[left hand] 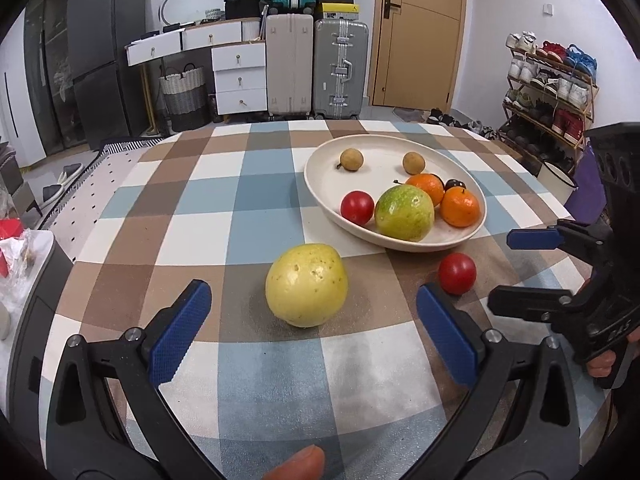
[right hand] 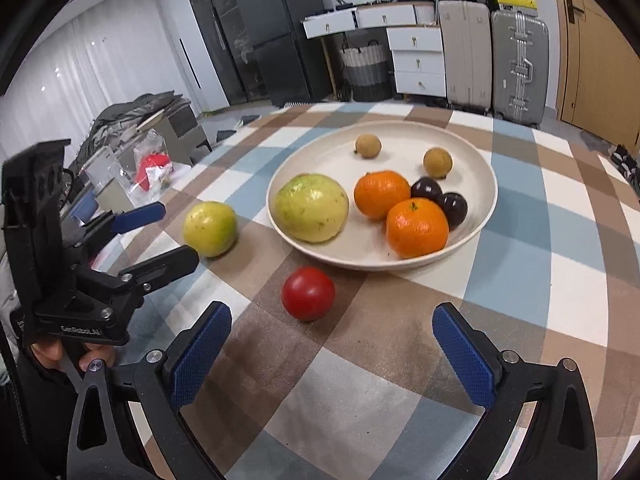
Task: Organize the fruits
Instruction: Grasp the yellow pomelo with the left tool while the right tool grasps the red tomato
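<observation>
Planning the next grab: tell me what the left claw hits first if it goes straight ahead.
The yellow-green guava on the checked cloth, centred between the open left claw fingers and apparently nearest. Beyond it lies the plate.

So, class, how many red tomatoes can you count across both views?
2. One tomato in the plate, beside the green guava, which hides it in the right view; one tomato on the cloth.

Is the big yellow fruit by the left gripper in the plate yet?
Not yet. The yellow guava sits on the checkered tablecloth, outside the cream plate, in front of the open left gripper.
</observation>
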Demonstrator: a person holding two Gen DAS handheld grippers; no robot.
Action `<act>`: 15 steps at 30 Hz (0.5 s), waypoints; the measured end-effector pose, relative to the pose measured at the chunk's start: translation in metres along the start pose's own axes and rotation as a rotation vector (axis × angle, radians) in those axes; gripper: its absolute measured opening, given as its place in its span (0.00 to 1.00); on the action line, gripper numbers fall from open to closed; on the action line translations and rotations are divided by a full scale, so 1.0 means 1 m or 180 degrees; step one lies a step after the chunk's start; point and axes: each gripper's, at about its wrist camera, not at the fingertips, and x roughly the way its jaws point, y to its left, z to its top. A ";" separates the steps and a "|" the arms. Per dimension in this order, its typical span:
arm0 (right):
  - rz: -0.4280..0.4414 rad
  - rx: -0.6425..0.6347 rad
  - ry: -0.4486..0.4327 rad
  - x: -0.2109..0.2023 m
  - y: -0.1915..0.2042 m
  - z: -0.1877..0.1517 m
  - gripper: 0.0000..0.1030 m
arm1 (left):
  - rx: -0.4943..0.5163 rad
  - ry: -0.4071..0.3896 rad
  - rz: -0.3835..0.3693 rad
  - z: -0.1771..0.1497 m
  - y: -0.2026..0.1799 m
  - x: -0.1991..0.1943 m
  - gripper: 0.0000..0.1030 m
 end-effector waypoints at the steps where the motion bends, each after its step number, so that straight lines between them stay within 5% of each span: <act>1: -0.0034 -0.0013 0.0040 0.003 0.001 0.000 1.00 | -0.0009 0.0016 -0.0002 0.000 0.000 0.001 0.99; 5: -0.0009 0.0037 0.0195 0.015 0.000 -0.001 0.98 | -0.0069 0.0065 0.0011 0.000 0.003 0.006 0.99; 10: -0.0058 -0.0032 0.0250 0.022 0.006 0.004 0.81 | -0.0121 0.0119 0.0015 0.000 0.008 0.012 0.99; 15: -0.0042 -0.0080 0.0251 0.024 0.011 0.007 0.76 | -0.0135 0.0134 0.0001 0.000 0.010 0.015 0.99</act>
